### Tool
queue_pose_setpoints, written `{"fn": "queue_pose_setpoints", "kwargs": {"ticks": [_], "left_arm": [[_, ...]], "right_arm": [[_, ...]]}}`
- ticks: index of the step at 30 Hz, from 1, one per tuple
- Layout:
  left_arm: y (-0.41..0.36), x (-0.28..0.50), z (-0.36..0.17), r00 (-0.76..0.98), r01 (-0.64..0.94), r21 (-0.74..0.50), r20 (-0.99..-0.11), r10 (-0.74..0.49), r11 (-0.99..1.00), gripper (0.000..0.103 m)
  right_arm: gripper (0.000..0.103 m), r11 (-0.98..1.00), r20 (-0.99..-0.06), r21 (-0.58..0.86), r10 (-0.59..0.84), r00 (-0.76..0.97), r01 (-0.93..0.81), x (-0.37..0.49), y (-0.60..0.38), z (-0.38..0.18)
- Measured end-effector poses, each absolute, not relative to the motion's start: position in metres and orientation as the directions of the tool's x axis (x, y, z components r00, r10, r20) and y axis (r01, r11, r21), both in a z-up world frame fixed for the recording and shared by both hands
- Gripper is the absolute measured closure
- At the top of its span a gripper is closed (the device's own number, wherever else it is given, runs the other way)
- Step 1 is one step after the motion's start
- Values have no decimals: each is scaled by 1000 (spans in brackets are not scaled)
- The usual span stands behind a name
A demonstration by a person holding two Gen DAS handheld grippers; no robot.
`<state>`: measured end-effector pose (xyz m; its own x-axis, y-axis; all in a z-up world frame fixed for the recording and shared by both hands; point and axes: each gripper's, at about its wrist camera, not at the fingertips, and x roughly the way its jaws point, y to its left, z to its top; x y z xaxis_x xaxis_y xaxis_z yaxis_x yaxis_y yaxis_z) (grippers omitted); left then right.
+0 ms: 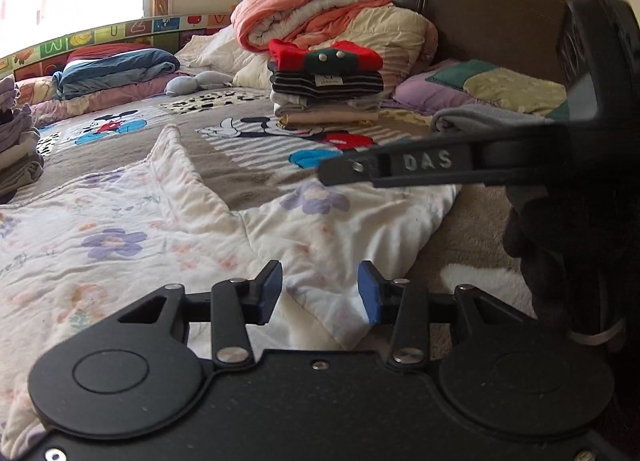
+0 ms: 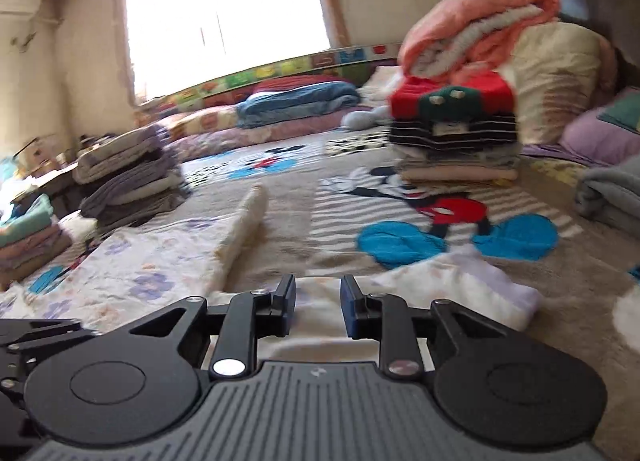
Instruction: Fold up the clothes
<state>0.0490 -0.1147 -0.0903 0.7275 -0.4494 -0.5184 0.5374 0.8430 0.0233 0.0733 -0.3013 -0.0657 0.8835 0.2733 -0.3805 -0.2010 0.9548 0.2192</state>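
We see the bed carrying the floral garment spread flat, nearer us than the folded stack. Our left tool and right tool hover over the garment, jaws apart, holding nothing.

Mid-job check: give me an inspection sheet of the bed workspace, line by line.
Surface: bed covered by a Mickey Mouse blanket.
Job's things: white floral garment spread flat, unfolded; folded clothes stack topped by a red and green item; second folded stack at the left.
Clutter: rolled pink quilt, blue bedding, grey folded cloth, pillows.
Grippers: left gripper open over the garment; right gripper open over the garment's edge; neither holds anything.
Cables: nothing seen.
Surroundings: bright window, dark headboard, alphabet-print border along the far edge.
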Motion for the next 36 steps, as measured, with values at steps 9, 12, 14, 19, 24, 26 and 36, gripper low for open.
{"fn": "queue_pose_setpoints", "kwargs": {"ticks": [9, 12, 14, 19, 24, 26, 36], "left_arm": [[-103, 58, -95, 710, 518, -52, -530, -463, 854, 55], [-104, 54, -91, 734, 512, -51, -494, -467, 858, 56], [-107, 49, -87, 754, 520, -33, -451, -477, 853, 56], [-121, 37, -79, 754, 581, 11, -382, -534, 814, 56], [-140, 49, -103, 706, 602, 73, -514, -487, 795, 53], [-140, 50, -104, 697, 609, 71, -523, -490, 790, 47], [-137, 51, -101, 669, 634, 34, -527, -525, 773, 42]], "right_arm": [[93, 936, -573, 239, 350, 741, -258, 129, -284, -87], [83, 949, -490, 264, 287, 823, -174, 110, -310, -74], [60, 946, -422, 319, 196, 885, -57, 94, -340, -68], [35, 807, -398, 509, -88, 913, 300, 67, -410, -78], [34, 759, -488, 574, 16, 873, 307, 84, -412, -106], [41, 729, -477, 608, 20, 879, 314, 84, -412, -117], [91, 653, -466, 678, 30, 884, 336, 65, -425, -112]]}}
